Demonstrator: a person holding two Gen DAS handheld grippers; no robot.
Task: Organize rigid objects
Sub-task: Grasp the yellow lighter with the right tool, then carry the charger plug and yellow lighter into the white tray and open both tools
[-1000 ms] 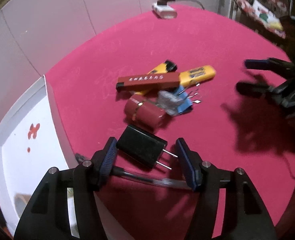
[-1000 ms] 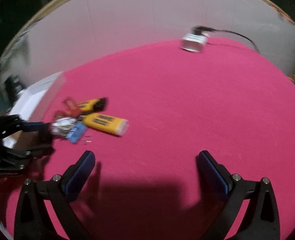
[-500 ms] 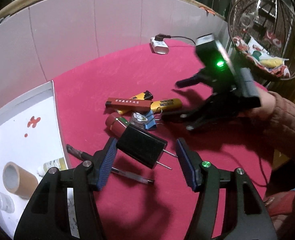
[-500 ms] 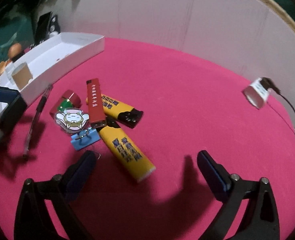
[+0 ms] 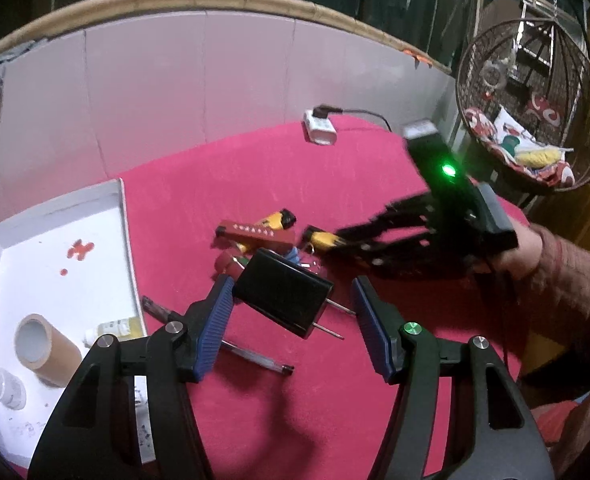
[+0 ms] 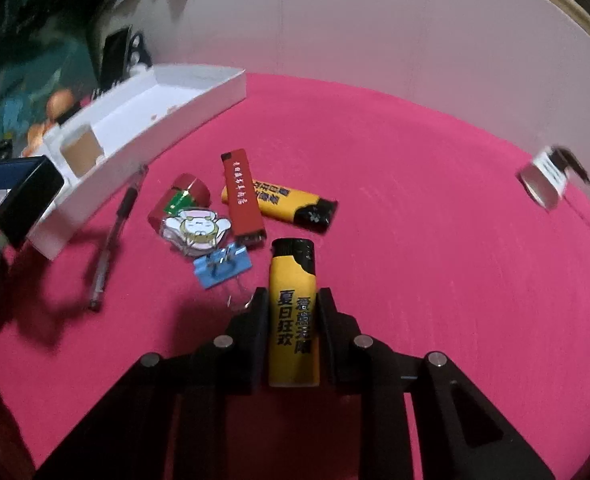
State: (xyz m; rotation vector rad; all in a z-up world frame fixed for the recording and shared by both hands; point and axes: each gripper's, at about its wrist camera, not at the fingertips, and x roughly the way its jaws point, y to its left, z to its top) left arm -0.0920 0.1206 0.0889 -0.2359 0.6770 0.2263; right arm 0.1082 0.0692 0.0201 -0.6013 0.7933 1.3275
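Near the middle of the red bench (image 6: 415, 200), the right tool (image 6: 293, 300) is closing on a yellow lighter (image 6: 293, 312) to lift it from the pile, while the left tool (image 5: 289, 312) grips a black charger (image 5: 283, 298) beside the white tray (image 5: 125, 240), likely its destination.

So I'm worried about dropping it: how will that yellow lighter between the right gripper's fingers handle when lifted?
The yellow lighter looks stiff, so the closing right gripper shouldn't bend it. Its glossy sides might slip. It lies lengthwise between the fingers, so it probably won't swing much.
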